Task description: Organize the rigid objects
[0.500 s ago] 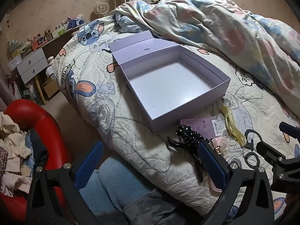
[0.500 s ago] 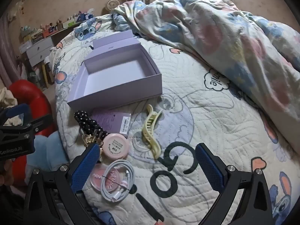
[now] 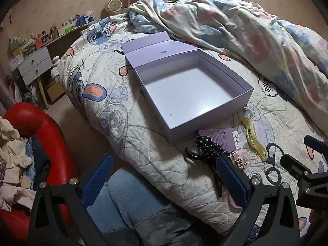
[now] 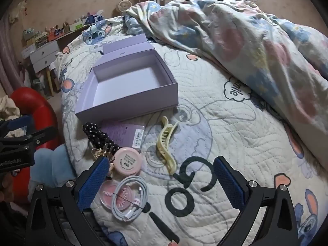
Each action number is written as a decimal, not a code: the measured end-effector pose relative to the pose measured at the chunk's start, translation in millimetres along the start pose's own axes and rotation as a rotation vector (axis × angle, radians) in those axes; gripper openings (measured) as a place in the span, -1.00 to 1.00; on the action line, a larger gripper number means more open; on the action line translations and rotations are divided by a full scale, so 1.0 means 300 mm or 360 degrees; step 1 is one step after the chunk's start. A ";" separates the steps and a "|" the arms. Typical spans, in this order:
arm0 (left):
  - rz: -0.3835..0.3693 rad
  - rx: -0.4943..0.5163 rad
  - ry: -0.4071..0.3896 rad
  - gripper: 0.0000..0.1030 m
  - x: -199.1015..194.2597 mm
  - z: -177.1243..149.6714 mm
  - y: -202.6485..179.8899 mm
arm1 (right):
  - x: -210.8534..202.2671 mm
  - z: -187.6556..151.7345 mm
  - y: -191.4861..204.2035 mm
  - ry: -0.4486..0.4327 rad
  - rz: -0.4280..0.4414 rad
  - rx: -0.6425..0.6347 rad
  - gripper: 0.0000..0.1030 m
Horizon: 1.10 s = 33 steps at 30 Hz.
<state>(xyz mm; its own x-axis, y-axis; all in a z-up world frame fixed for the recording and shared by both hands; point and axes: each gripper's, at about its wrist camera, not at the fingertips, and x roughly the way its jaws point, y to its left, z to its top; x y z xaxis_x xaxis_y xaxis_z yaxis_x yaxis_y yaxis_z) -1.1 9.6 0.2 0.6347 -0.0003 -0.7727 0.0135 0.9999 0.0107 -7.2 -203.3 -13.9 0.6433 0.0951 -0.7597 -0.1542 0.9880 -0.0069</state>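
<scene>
Room: bedroom, pinkish wallpaper; a white drawer unit (image 3: 34,65) and a long shelf crowded with small items stand along the far left wall; a small fan (image 3: 114,5) sits behind the bed.
Surface: bed (image 4: 235,143) under a cream quilted cover printed with blue cartoon characters and black lettering; a crumpled floral duvet (image 4: 246,47) is heaped over the far right side.
Near edge: the cover rolls off the bed's left edge toward a red chair (image 3: 41,131) piled with clothes.
Box: lilac cardboard box (image 3: 192,100), shallow, square, lid flipped back flat behind it, nothing inside; sits left of centre on the bed.
Items: clustered just in front of the box, near the bed edge. Polka-dot black fabric band (image 4: 98,137) with gold clips; flat lilac card packet (image 4: 125,133) with a barcode, partly under the box's front wall; pale yellow claw hair clip (image 4: 166,147), curved, toothed plastic; round pink compact (image 4: 128,161); clear-lidded blush pot (image 4: 110,194) with a coiled white cable (image 4: 131,198) lying on top.
Open room: wide bare quilt right of the clip, up to the duvet.
Left gripper (image 3: 164,178): blue textured fingers spread wide, holding nothing, hanging over the bed edge.
Right gripper (image 4: 162,190): fingers spread wide, holding nothing, above the cable and the lettering.
</scene>
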 end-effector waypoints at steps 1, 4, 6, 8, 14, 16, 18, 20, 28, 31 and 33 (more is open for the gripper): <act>-0.0004 0.0000 -0.0003 0.99 -0.002 0.000 0.002 | 0.000 0.000 0.000 -0.0001 0.0000 0.0000 1.00; -0.0008 -0.0006 -0.0009 0.99 -0.009 0.003 0.008 | -0.009 0.006 0.007 -0.0009 -0.0002 -0.0005 1.00; -0.0008 -0.0009 -0.0013 0.99 -0.013 0.005 0.010 | -0.014 0.013 0.007 -0.0013 -0.0001 -0.0012 1.00; -0.0009 -0.0007 -0.0014 0.99 -0.016 0.010 0.012 | -0.017 0.017 0.007 -0.0016 -0.0003 -0.0014 1.00; -0.0019 -0.0005 -0.0016 0.99 -0.020 0.013 0.012 | -0.024 0.019 0.007 -0.0024 -0.0001 -0.0017 1.00; -0.0021 -0.0001 -0.0015 0.99 -0.022 0.014 0.010 | -0.023 0.020 0.006 -0.0024 0.0000 -0.0018 0.99; -0.0022 0.0003 -0.0018 0.99 -0.025 0.013 0.008 | -0.023 0.018 0.007 -0.0024 0.0000 -0.0016 1.00; -0.0025 0.0007 -0.0019 0.99 -0.026 0.013 0.006 | -0.023 0.018 0.008 -0.0025 0.0000 -0.0016 0.99; -0.0039 0.0018 -0.0022 0.99 -0.033 0.013 -0.002 | -0.025 0.021 0.012 -0.0025 0.0007 -0.0026 0.99; -0.0045 0.0015 -0.0021 0.99 -0.033 0.013 -0.002 | -0.027 0.021 0.015 -0.0030 0.0012 -0.0028 0.99; -0.0043 0.0015 -0.0021 0.99 -0.034 0.013 -0.002 | -0.025 0.020 0.016 -0.0027 0.0013 -0.0031 0.99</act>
<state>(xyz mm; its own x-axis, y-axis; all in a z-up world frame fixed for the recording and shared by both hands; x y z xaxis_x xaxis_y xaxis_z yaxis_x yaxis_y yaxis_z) -4.6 8.8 10.6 0.6441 -0.0274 -0.7645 0.0378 0.9993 -0.0040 -8.1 -198.6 -4.3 0.6548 0.1053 -0.7484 -0.1741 0.9846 -0.0138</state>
